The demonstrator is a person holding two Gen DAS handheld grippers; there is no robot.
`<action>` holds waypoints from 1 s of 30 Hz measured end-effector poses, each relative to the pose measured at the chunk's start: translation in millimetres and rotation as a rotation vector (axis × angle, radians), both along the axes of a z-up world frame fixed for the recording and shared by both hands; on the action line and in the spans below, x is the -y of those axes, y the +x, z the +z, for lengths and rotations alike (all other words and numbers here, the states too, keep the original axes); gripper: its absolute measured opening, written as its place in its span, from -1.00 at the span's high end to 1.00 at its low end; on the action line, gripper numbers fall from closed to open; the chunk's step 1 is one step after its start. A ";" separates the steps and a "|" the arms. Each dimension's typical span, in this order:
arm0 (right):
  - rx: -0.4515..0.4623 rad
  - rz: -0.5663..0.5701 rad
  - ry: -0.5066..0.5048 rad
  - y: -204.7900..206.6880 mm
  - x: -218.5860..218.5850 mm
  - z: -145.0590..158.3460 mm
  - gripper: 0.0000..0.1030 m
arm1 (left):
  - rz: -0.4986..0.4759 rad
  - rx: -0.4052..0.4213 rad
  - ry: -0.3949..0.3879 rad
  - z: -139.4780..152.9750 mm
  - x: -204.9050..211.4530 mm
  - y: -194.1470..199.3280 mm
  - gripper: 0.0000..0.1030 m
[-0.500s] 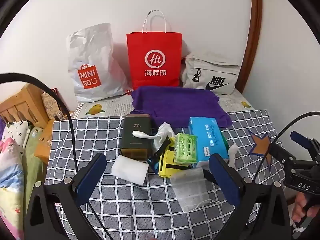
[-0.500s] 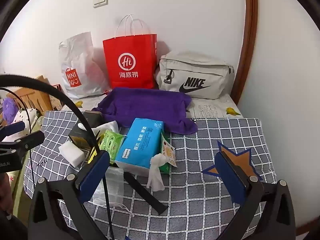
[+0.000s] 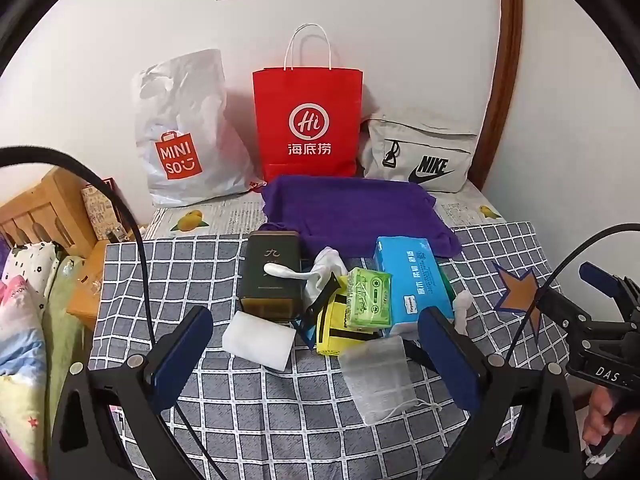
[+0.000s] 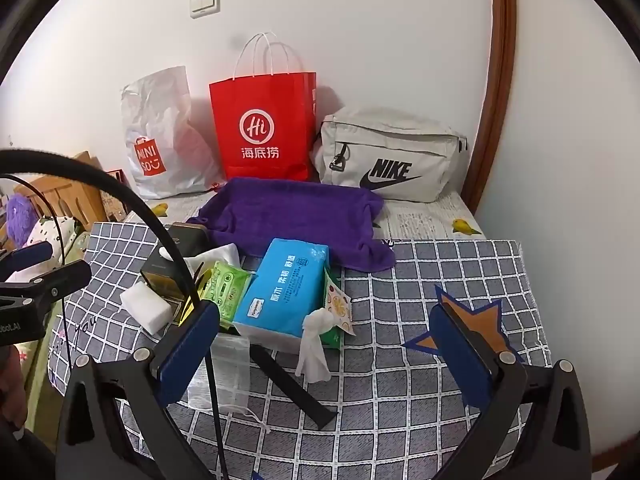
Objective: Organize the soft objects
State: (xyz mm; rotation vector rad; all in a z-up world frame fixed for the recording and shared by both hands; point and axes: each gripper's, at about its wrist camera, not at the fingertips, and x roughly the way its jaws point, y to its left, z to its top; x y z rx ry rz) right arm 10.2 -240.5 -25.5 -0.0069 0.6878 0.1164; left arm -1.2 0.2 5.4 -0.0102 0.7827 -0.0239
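Change since half a second ago: almost none; both views match the earlier pair, and no item in the pile has shifted (any camera drift is too slight to call).

Left claw [image 3: 316, 350]: spread wide and empty, hovering over the near edge of the checked cloth [image 3: 168, 280] that covers the worktop, pointed at the pile.

Right claw [image 4: 332, 344]: also wide apart, holding nothing, aimed at the right half of the pile and the bare cloth beside it.

Soft objects: heaped in the middle of the cloth. The blue tissue pack [image 4: 284, 288] lies across a green wipes pack [image 4: 224, 288]; a knotted white cloth [image 4: 316, 344] rests against the pack's near end; a white foam block [image 3: 258, 338] sits at the left front, just beside a dark green box [image 3: 272, 276]; a clear mesh pouch [image 3: 378, 376] lies nearest the left claw. A yellow pouch [image 3: 340, 328] is wedged under the wipes.

Behind the pile: a purple towel [image 4: 296, 216] spread flat, then a white Miniso bag [image 3: 184, 132], red paper bag [image 4: 262, 128] and grey Nike bag [image 4: 392, 156] against the wall.

Meaning for the task: nothing is grasped or sorted yet; I judge this the opening approach, with the mesh pouch or foam block the easiest first pick.

Risk: the pouch is thin and flat, so a shallow pinch may slip.
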 end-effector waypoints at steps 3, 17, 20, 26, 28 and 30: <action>0.002 0.001 0.001 -1.8 -0.3 2.6 -1.00 | 0.002 0.005 0.007 0.0 0.2 -1.2 -1.00; 0.005 0.014 0.008 -3.2 -0.9 4.0 -1.00 | -0.001 -0.002 0.015 -3.7 1.4 -2.0 -1.00; 0.006 0.015 0.007 -4.0 -1.1 4.2 -1.00 | -0.004 -0.001 0.017 -4.3 1.7 -2.8 -1.00; 0.009 0.016 0.006 -5.1 -1.9 5.1 -1.00 | -0.004 -0.002 0.020 -4.4 3.3 -3.4 -1.00; 0.009 0.015 0.006 -5.1 -2.1 5.3 -1.00 | -0.006 -0.002 0.024 -4.8 3.9 -4.4 -1.00; 0.009 0.016 0.007 -5.1 -2.1 5.3 -1.00 | -0.006 -0.002 0.025 -4.8 4.0 -4.7 -1.00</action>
